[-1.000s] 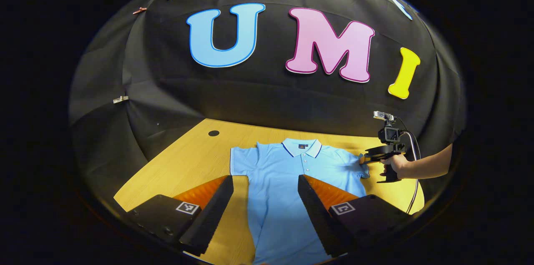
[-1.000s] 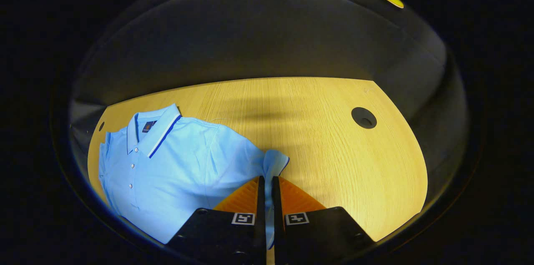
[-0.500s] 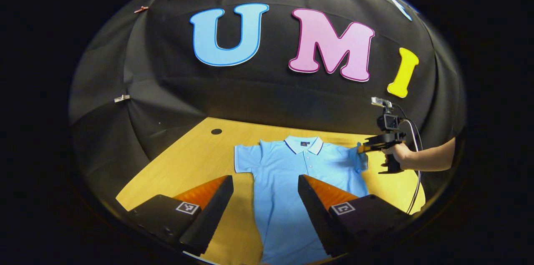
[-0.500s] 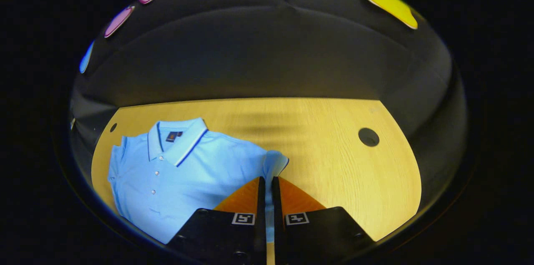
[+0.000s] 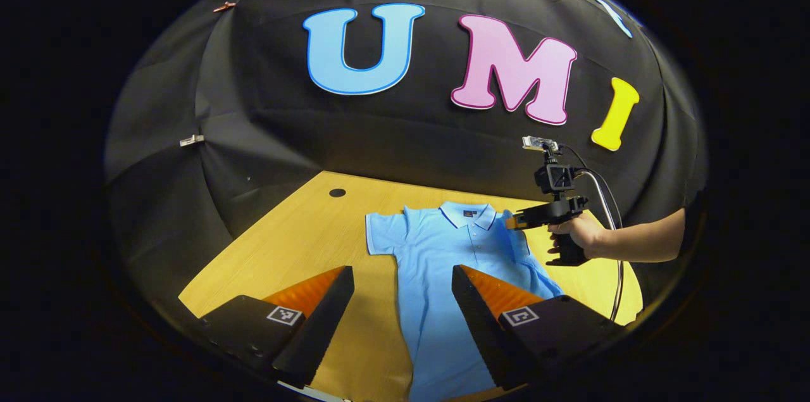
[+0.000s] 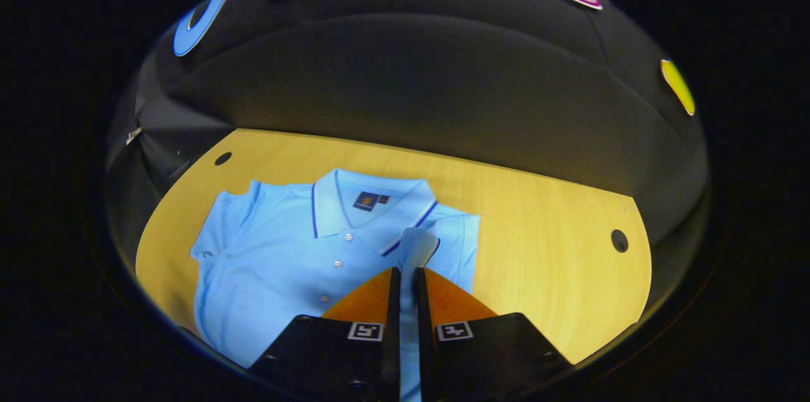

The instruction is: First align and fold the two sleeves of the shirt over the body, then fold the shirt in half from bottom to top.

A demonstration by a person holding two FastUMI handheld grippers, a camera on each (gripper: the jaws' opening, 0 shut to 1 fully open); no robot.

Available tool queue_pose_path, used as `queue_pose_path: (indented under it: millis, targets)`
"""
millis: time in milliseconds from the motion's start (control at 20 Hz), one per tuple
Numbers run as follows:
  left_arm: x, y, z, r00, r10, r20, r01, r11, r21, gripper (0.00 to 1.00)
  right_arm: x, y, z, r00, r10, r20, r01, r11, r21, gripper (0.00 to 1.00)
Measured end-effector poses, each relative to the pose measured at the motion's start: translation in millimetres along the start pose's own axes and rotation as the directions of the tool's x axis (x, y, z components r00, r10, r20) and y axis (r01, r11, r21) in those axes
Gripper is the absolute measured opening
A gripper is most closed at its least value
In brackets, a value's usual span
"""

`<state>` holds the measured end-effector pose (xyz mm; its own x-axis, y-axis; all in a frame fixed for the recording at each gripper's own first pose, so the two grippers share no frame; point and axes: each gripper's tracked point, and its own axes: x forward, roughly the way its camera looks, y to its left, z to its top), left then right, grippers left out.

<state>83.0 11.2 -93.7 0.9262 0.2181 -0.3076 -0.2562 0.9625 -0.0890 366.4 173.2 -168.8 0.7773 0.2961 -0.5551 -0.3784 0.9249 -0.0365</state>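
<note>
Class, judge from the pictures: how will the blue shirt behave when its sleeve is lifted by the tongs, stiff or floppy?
Probably floppy: the sleeve pinched in the right tongs bends over the shirt rather than sticking out. Likely light, since a small pinch carries it. It may slide on the smooth table, so the body could shift.

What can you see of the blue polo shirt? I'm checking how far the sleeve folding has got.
The polo shirt is light blue knit with a dark-trimmed collar, a buttoned placket and a small neck label. It lies front up, flat on the wooden table. One sleeve lies spread out; the other sleeve is pinched by the right hand-held gripper and lifted in over the chest. The left hand-held gripper hovers open above the lower body.
</note>
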Motion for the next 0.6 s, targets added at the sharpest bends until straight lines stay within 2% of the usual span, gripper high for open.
queue_pose_path:
  millis: [100, 200, 250, 350, 600]
  targets:
    - [2.7, 6.9, -3.3, 1.0, 0.004, -0.006, -0.004, 1.0, -0.018, 0.99, -1.6, 26.1, -3.4, 0.998, 0.054, -0.013, -0.053, 0.999, 0.003, 0.29]
    - [12.0, 11.9, -1.8, 1.0, -0.003, -0.014, 0.002, 1.0, -0.028, 0.99, -8.2, 41.2, -4.3, 0.996, 0.087, 0.004, -0.087, 0.996, -0.027, 0.76]
    - [19.0, 14.3, 0.2, 1.0, -0.006, -0.012, 0.006, 1.0, -0.027, 0.99, -14.3, 41.5, 0.6, 0.997, 0.079, 0.024, -0.078, 0.996, -0.052, 1.0]
    - [39.9, 19.4, 9.0, 1.0, -0.014, -0.002, 0.014, 1.0, -0.009, 0.99, -26.1, 37.0, 3.0, 0.996, 0.064, 0.063, -0.059, 0.995, -0.078, 0.97]
    - [110.0, 29.2, 31.9, 0.999, -0.045, 0.012, 0.045, 0.999, 0.003, 0.99, -77.3, 4.8, 5.3, 0.993, 0.022, 0.116, -0.017, 0.999, -0.05, 0.98]
